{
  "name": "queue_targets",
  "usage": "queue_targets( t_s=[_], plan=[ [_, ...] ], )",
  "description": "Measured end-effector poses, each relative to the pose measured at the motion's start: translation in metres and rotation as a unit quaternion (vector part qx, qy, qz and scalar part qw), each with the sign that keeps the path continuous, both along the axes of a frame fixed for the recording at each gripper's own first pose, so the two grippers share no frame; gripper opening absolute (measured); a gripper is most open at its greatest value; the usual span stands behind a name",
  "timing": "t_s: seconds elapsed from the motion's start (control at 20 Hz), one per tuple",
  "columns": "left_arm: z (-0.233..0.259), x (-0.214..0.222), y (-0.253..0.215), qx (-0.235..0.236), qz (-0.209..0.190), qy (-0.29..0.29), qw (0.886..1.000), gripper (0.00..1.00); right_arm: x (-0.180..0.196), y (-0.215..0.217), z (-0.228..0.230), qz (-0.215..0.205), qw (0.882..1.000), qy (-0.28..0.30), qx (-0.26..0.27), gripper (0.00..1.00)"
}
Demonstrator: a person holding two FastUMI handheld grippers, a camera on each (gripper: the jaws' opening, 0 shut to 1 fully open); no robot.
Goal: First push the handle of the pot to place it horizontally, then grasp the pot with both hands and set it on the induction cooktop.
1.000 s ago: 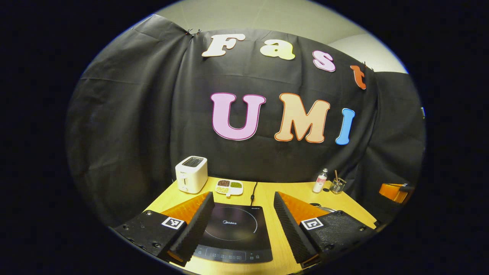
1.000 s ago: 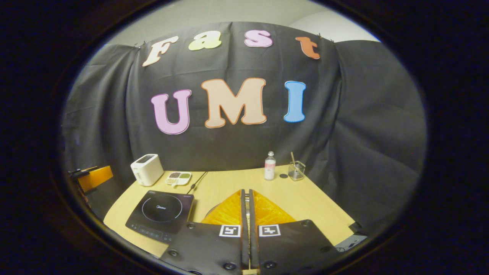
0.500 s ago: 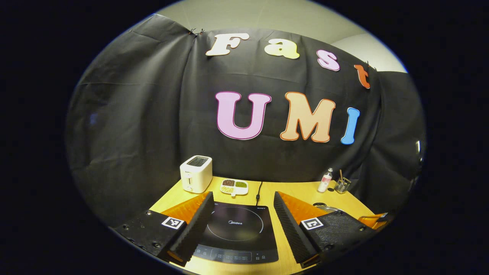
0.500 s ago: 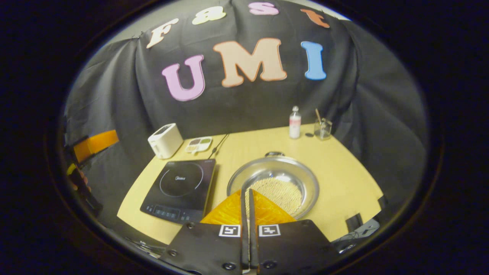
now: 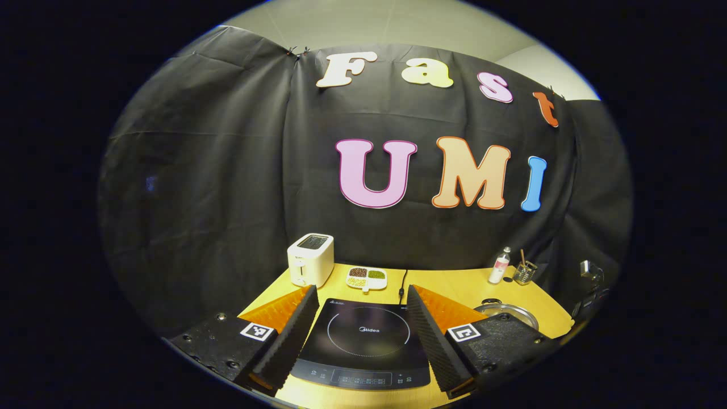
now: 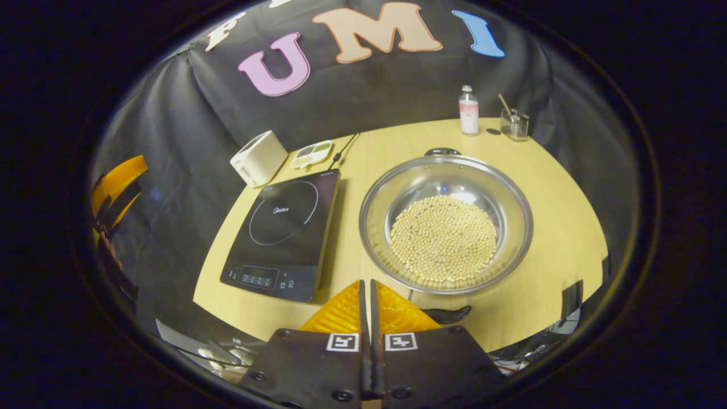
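A wide steel pot [image 6: 446, 224] holding pale beans stands on the wooden table [image 6: 556, 227], right of the black induction cooktop [image 6: 284, 230]. One dark pot handle [image 6: 443, 151] points to the back and the other handle [image 6: 448, 314] to the table's front edge. My right gripper [image 6: 366, 282] is shut and empty, hovering above the front edge just left of the near handle. My left gripper [image 5: 360, 291] is open over the cooktop [image 5: 363, 341], which lies between its fingers. The pot [image 5: 505, 311] peeks out behind its right finger.
At the back left stand a white toaster [image 6: 258, 159] and a small divided dish [image 6: 312, 153]. A cable runs from the cooktop to the wall. A small bottle [image 6: 468, 102] and a glass [image 6: 514, 124] with a stick stand at the back right.
The right gripper view has tipped downward, so the whole pot and its near handle now show. The left gripper view has shifted slightly, sliding the scene to the right. Both grippers kept their states.
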State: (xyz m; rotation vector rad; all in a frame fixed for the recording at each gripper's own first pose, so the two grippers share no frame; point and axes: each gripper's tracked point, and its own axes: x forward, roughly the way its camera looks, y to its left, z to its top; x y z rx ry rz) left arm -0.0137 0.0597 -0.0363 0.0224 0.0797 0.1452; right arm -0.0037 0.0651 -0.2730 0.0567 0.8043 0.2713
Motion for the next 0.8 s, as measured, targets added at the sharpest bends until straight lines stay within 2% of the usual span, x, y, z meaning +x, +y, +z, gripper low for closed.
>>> queue_targets(
  t_s=[0.25,0.3,0.35,0.45,0.65,0.7,0.8],
  plan=[
    [-0.011,-0.004,0.004,-0.01,0.013,0.017,1.0,0.92,0.001,0.001,-0.031,-0.001,0.998,0.059,0.012,0.02],
    [-0.01,-0.004,0.005,-0.01,0.016,0.018,1.0,0.95,0.0,-0.001,-0.037,-0.001,0.998,0.068,0.01,0.03],
    [-0.012,-0.004,0.006,-0.008,0.019,0.019,1.0,0.95,0.002,-0.002,-0.042,-0.001,0.997,0.074,0.008,0.0],
    [-0.013,-0.003,0.008,-0.005,0.021,0.021,1.0,0.95,0.003,-0.005,-0.051,-0.001,0.996,0.085,-0.001,0.03],
    [-0.014,-0.001,0.006,-0.005,0.018,0.023,1.0,0.95,0.005,-0.019,-0.062,-0.006,0.995,0.1,-0.027,0.0],
    [-0.014,0.0,0.006,-0.005,0.017,0.023,1.0,0.95,0.004,-0.024,-0.064,-0.008,0.994,0.1,-0.032,0.03],
    [-0.014,0.0,0.006,-0.005,0.014,0.024,1.0,0.95,0.003,-0.029,-0.065,-0.016,0.994,0.105,-0.03,0.0]
  ],
)
